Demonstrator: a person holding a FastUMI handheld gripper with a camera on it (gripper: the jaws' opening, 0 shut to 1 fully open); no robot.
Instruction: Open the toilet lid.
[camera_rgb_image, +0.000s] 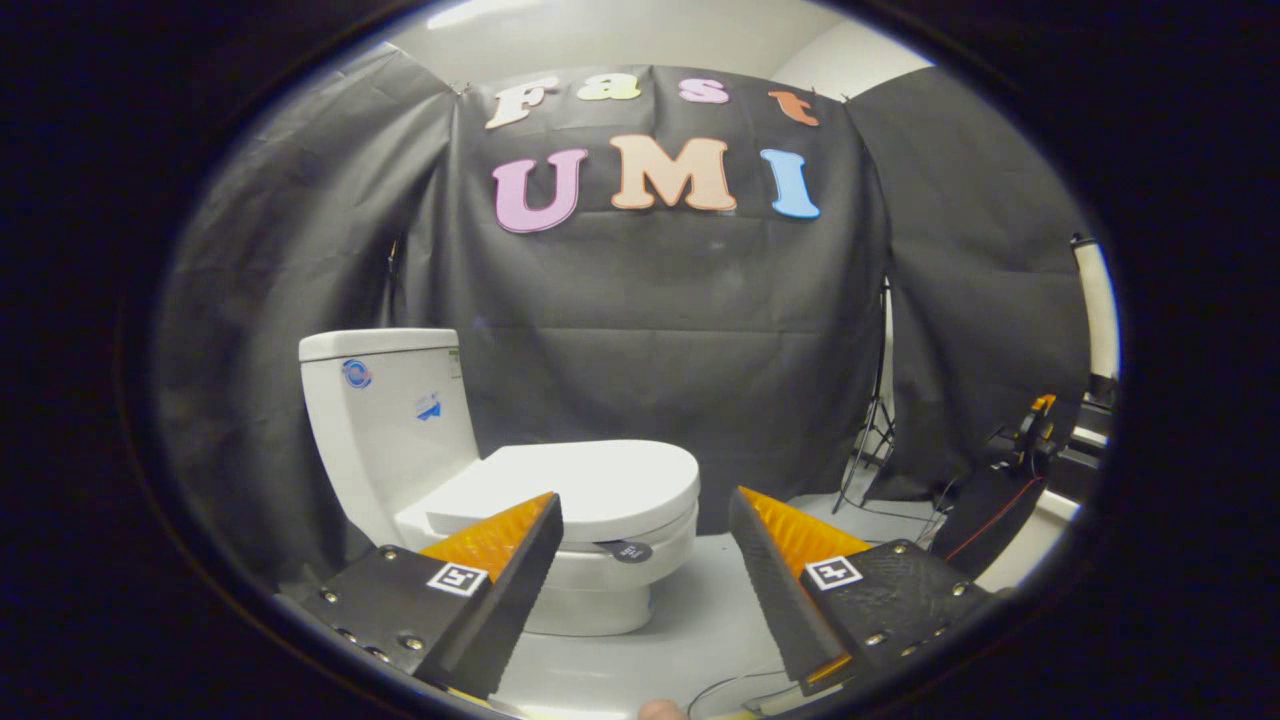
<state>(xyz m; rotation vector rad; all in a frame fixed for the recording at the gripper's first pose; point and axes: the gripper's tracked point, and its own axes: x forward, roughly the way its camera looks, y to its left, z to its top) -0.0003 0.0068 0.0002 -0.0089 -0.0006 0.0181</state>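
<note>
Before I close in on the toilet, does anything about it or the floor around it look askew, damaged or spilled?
Nothing stands out. The toilet lid lies flat and closed on the bowl, square to the tank. The floor looks dry; loose cables lie near the fingers. The gripper is open, short of the lid.

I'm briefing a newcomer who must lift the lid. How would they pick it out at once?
Find the white toilet against the black cloth wall. The toilet lid is the flat white oval lying closed on the bowl, beyond the open gripper and its fingers, lower than the boxy tank.
</note>
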